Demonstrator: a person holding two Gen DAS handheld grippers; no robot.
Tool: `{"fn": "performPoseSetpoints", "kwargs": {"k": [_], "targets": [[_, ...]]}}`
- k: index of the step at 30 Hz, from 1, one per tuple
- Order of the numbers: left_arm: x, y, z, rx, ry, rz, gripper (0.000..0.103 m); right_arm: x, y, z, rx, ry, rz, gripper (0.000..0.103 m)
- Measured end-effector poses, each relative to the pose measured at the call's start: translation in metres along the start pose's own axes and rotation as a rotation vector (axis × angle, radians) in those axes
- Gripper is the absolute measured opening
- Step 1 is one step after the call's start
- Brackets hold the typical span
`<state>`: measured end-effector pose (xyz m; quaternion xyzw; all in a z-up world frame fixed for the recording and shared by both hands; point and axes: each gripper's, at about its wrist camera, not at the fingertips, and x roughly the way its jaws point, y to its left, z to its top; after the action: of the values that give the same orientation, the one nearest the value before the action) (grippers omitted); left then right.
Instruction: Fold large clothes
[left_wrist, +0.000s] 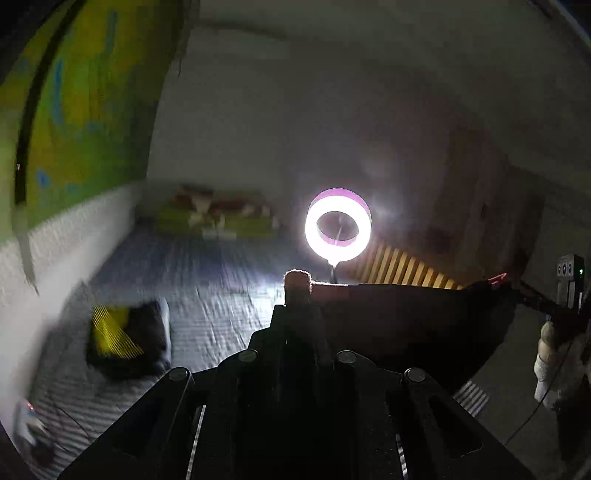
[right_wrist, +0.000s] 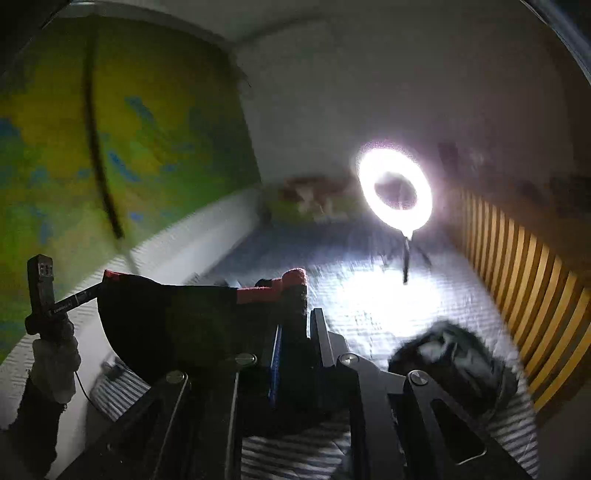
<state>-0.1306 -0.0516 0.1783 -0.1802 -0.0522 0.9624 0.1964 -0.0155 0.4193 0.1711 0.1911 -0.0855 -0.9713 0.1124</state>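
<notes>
While both grippers hold it up between them, the dark garment (left_wrist: 406, 317) with a red edge hangs stretched above the striped bed (left_wrist: 221, 295). Clamped narrowly on one corner is the left gripper (left_wrist: 297, 286); the right gripper (right_wrist: 295, 291) pinches the opposite red-trimmed corner just as tightly. A lit ring light (right_wrist: 394, 188) glares beyond (blur and darkness leave no writing readable anywhere). Another dark folded garment (left_wrist: 127, 338) lies on the bed.
</notes>
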Motion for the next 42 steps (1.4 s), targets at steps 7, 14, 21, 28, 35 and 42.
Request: {"fn": "performPoseSetpoints", "kwargs": {"k": [7,14,21,28,35,42], "targets": [[-0.006,0.014,0.045,0.034,0.016,0.061,0.012,0.013,0.026,0.038,-0.049,-0.032,0.011,0.012],[0.156,0.075,0.074,-0.037,0.188,0.179,0.012,0.187,-0.006,0.066,-0.030,0.122,-0.119,0.012],[0.184,0.071,0.216,-0.030,-0.083,0.243,0.012,0.254,-0.004,0.203,-0.045,-0.070,-0.240,0.011],[0.107,0.028,0.221,0.093,-0.218,0.215,0.012,0.162,0.012,0.242,-0.061,-0.283,-0.220,0.012],[0.087,0.019,0.032,0.137,0.038,0.150,0.012,0.150,-0.013,0.072,-0.038,-0.036,-0.139,0.011],[0.103,0.027,-0.193,0.104,0.412,0.108,0.012,0.178,-0.044,-0.151,0.092,0.327,-0.115,0.010]]}}
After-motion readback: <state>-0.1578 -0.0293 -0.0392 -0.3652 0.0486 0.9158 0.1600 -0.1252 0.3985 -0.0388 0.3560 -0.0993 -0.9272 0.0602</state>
